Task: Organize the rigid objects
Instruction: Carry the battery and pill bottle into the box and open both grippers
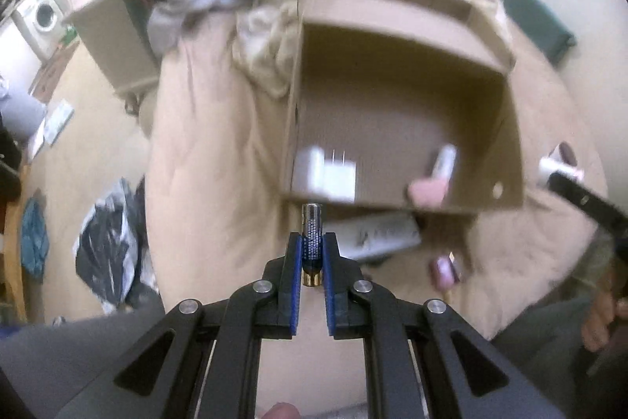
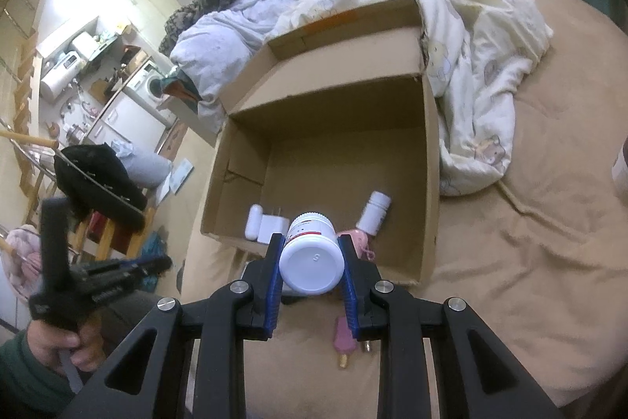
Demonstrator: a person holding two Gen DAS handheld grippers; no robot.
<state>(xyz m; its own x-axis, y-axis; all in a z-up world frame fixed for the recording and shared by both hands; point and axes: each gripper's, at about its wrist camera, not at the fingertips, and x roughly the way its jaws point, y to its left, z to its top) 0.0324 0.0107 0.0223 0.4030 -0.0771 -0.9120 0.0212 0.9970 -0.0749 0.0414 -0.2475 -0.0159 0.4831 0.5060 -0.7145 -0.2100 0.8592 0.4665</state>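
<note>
The left gripper (image 1: 313,242) has its jaws clamped on a dark battery (image 1: 312,240), which stands out past the fingertips just short of the near wall of the open cardboard box (image 1: 486,128), above the tan bed (image 1: 204,152). The right gripper (image 2: 312,256) has its jaws closed on a white bottle (image 2: 312,254), base toward the camera, over the box's near edge.

The box top is open, its flaps folded outward, and most of its floor is bare. Along the near wall lie a white charger plug (image 2: 272,226) with a white case (image 2: 253,220) beside it, a small white bottle (image 2: 375,211) and a pink item (image 2: 359,240) partly hidden behind the held bottle. A crumpled duvet (image 2: 463,73) presses against the box's far and right sides; the bed's right side lies open.

On the bed before the box lie a pink stick-shaped thing (image 2: 345,340) cut off by the right fingers and a pale flat object (image 1: 376,232), blurred. The left view is motion-smeared throughout.
</note>
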